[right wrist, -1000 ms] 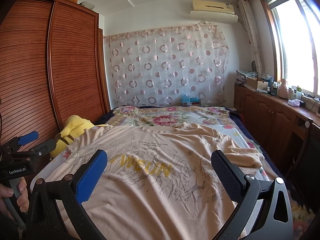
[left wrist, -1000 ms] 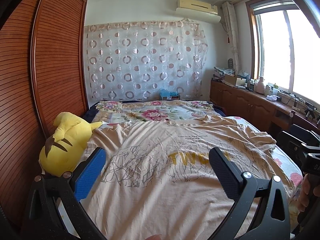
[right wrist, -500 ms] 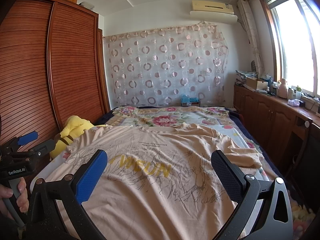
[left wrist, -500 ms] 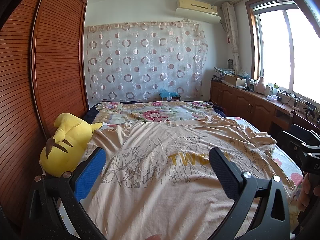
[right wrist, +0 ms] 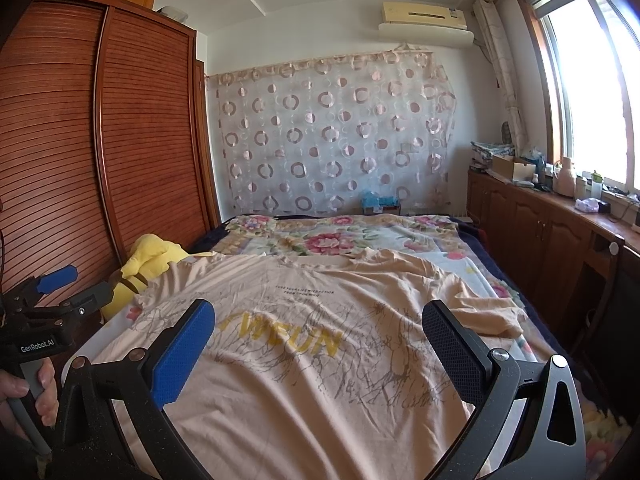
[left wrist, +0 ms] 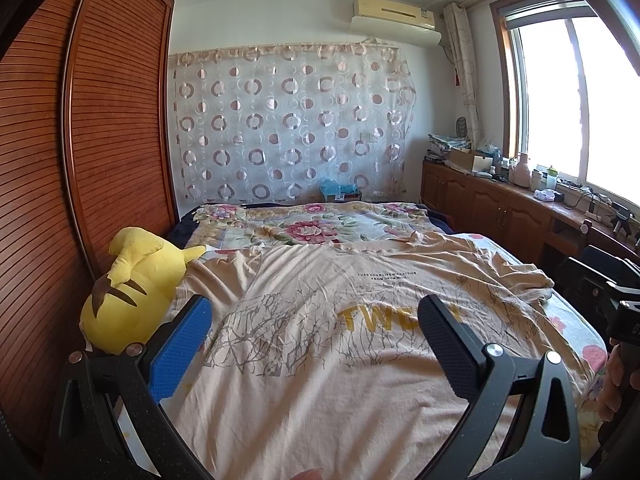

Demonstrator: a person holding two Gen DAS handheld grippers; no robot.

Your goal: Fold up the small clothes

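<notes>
1. Both the left gripper [left wrist: 314,320] and the right gripper [right wrist: 318,322] hover with fingers spread, holding nothing.
2. Beneath them, a peach T-shirt [left wrist: 320,360] lies spread flat, its left sleeve touching the yellow plush toy [left wrist: 136,292].
3. Likely light, limp, wrinkle-prone: pinch the hem corners nearest the grippers.

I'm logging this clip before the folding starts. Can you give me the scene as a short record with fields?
garment: peach T-shirt with yellow lettering, spread print side up, not yet folded
surface: bed with floral cover
left gripper: open, above the shirt, holding nothing
right gripper: open, above the shirt, holding nothing
beside the shirt: yellow plush toy at the bed's left edge, next to the wooden wardrobe
shirt's right sleeve area: bunched and wrinkled
background: circle-patterned curtain, air conditioner, window
</notes>
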